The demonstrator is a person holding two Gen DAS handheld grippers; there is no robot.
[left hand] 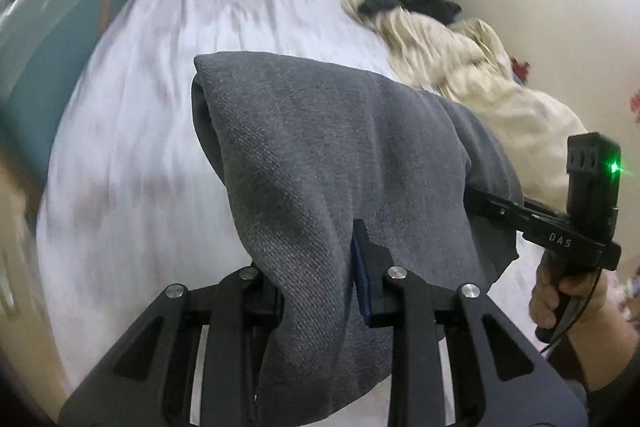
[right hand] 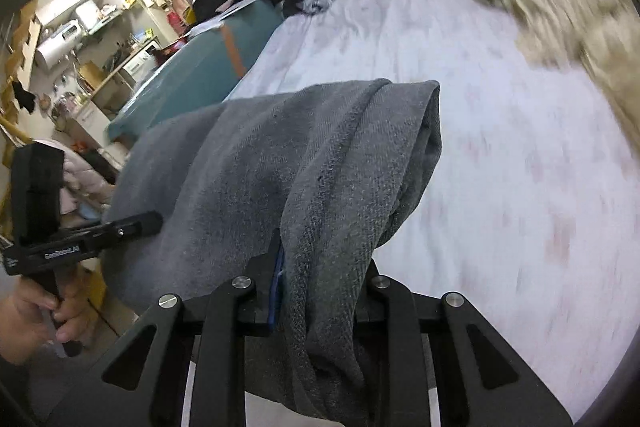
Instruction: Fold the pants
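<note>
— Where are the pants?

— Grey pants [left hand: 320, 147] off the bed [left hand: 140, 147], slung between both tools. Left hand-held gripper [left hand: 316, 291] clamped on cloth; right hand-held gripper [right hand: 320, 287] likewise.

— Progress?

— Looks doubled over already, though blur hides the layers. Laying flat and the last fold remain.

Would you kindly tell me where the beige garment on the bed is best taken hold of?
Judging from the blurred views, grip the beige garment at its near edge by the bare white sheet, coming in low from the bed's open middle. The dark clothing covers its far end near the wall. Both grippers are now shut on the grey pants.
</note>
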